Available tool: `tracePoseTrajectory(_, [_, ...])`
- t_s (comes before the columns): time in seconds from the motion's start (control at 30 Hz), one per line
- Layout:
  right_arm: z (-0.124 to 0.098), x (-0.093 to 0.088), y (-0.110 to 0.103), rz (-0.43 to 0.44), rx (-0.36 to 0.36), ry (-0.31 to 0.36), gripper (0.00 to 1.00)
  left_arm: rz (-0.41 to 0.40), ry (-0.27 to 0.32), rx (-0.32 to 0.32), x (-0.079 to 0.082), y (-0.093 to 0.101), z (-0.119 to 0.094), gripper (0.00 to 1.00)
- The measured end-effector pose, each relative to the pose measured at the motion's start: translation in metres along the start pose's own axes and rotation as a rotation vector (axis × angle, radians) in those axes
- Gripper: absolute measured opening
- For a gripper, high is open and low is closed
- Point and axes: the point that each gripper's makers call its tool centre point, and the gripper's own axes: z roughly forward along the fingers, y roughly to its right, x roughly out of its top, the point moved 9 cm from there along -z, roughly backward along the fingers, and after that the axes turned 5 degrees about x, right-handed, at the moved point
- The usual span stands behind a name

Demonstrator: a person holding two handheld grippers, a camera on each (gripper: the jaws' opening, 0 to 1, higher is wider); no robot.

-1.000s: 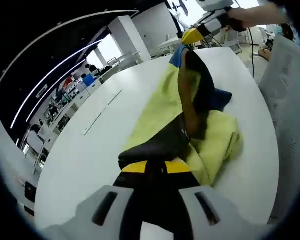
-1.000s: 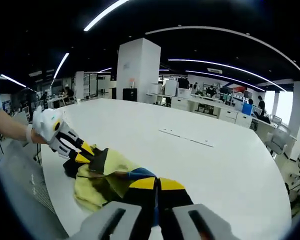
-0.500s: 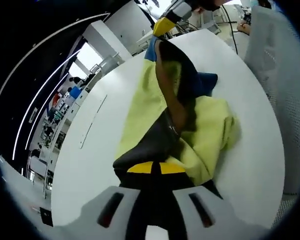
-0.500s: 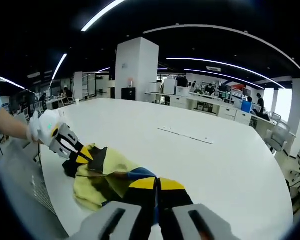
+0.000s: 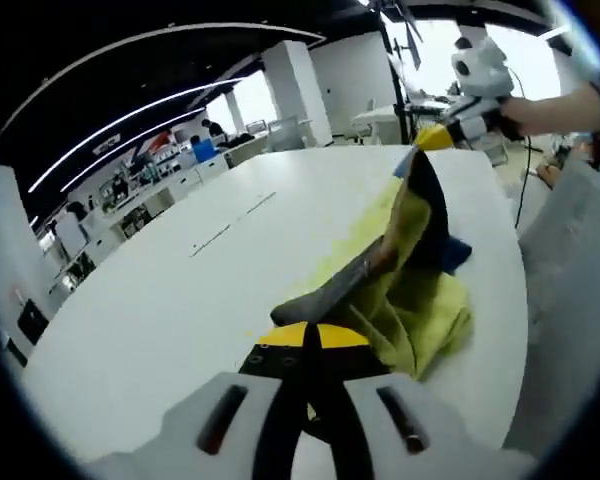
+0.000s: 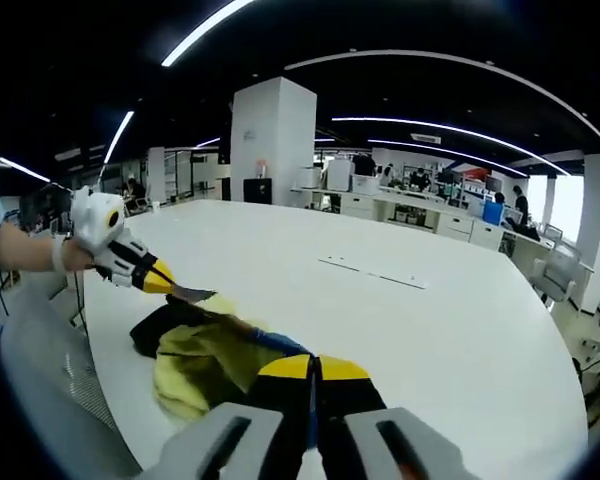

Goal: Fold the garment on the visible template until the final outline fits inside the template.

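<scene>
both hand-held grippers clamped on garment (image 5: 410, 270), table (image 5: 160, 300)

Left gripper (image 5: 307, 345) fingers closed, raised; right gripper (image 6: 315, 372) fingers closed, arms apart.

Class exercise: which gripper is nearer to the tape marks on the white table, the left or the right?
Hard to call; perhaps the right. Both grippers are shut on the garment, stretched between them near the table edge. The left gripper and right gripper each stand well short of the tape marks.
</scene>
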Motion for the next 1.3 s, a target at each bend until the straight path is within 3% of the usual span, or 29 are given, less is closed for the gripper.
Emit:
tracePoseTrajectory(0.03, [-0.002, 0.004, -0.002, -0.006, 0.004, 0.011, 0.00, -0.046, 0.018, 0.010, 0.007, -0.006, -0.006, 0.00])
tracePoseTrajectory(0.1, [-0.005, 0.011, -0.005, -0.022, 0.013, 0.029, 0.00, -0.063, 0.048, 0.023, 0.018, -0.011, -0.014, 0.00])
tracePoseTrajectory(0.27, [-0.016, 0.032, -0.010, -0.032, 0.016, 0.093, 0.00, -0.031, 0.109, 0.046, 0.047, -0.018, -0.034, 0.00])
tracePoseTrajectory(0.7, [-0.054, 0.095, -0.020, -0.078, 0.009, 0.266, 0.00, 0.037, 0.247, 0.098, 0.101, -0.026, -0.078, 0.00])
tracePoseTrajectory(1.03, [-0.079, 0.141, -0.027, -0.141, 0.022, 0.410, 0.00, 0.039, 0.346, 0.123, 0.134, -0.035, -0.107, 0.00])
tracePoseTrajectory(1.1, [-0.083, 0.148, -0.026, -0.151, 0.023, 0.437, 0.00, -0.005, 0.385, 0.117, 0.141, -0.038, -0.111, 0.00])
tracePoseTrajectory(1.17, [-0.086, 0.156, -0.025, -0.154, 0.031, 0.472, 0.00, 0.000, 0.391, 0.124, 0.144, -0.041, -0.114, 0.00])
tracePoseTrajectory(1.23, [-0.089, 0.162, -0.023, -0.155, 0.027, 0.499, 0.00, 0.029, 0.432, 0.134, 0.152, -0.042, -0.118, 0.00])
tracePoseTrajectory(1.3, [-0.091, 0.170, -0.022, -0.154, 0.021, 0.530, 0.00, -0.029, 0.466, 0.121, 0.157, -0.045, -0.121, 0.00])
